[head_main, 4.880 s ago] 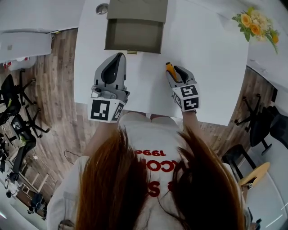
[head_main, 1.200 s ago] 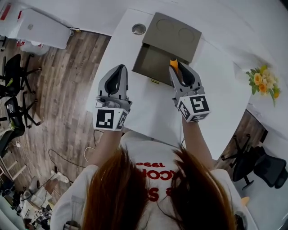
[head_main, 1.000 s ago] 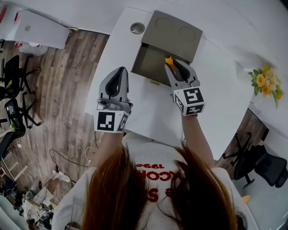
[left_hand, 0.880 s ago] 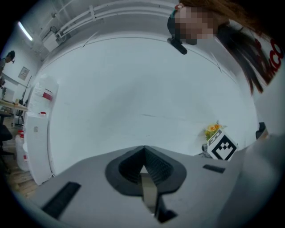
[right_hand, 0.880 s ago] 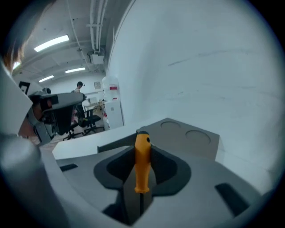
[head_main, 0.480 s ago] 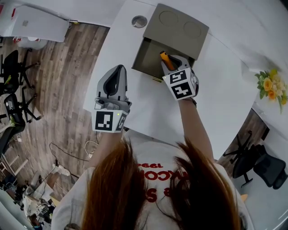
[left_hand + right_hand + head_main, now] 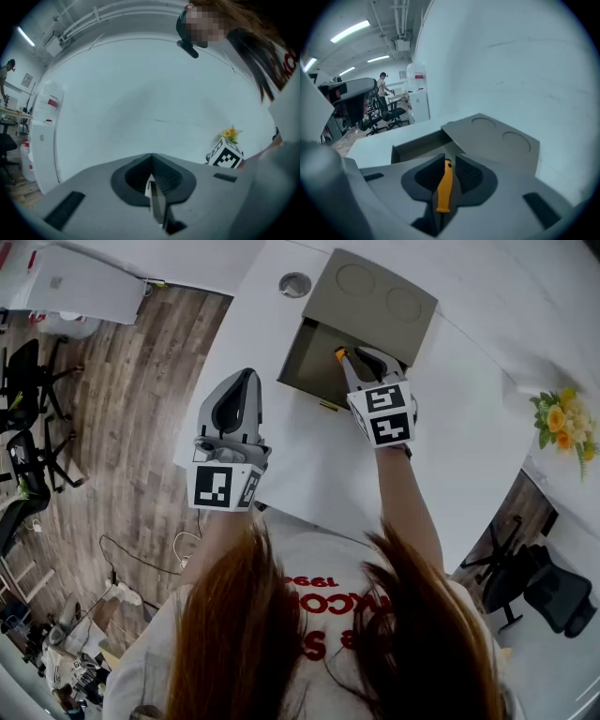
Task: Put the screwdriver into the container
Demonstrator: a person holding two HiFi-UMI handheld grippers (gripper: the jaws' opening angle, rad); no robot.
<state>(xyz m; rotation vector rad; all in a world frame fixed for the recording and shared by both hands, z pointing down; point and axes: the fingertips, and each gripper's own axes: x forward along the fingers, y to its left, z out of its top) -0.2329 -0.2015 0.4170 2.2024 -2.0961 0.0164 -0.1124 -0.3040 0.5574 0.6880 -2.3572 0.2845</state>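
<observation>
The screwdriver (image 7: 445, 187) has an orange handle and lies between the jaws of my right gripper (image 7: 449, 159). The jaws are closing and the pads flank the handle. In the head view my right gripper (image 7: 359, 356) hangs over the near right part of the open grey container (image 7: 305, 357), with the screwdriver's orange end (image 7: 339, 353) poking out above the cavity. The container's lid (image 7: 375, 304) is folded back behind it. My left gripper (image 7: 241, 382) is shut and empty, held over the table to the left of the container's front edge.
The white table (image 7: 469, 409) carries a round cable hole (image 7: 294, 284) behind the container and a bunch of flowers (image 7: 555, 414) at the far right. Office chairs (image 7: 23, 427) and a white cabinet (image 7: 75, 282) stand on the wooden floor to the left.
My right gripper carried the screwdriver from the table's front forward over the open container, then drew back slightly. The left gripper has barely moved.
</observation>
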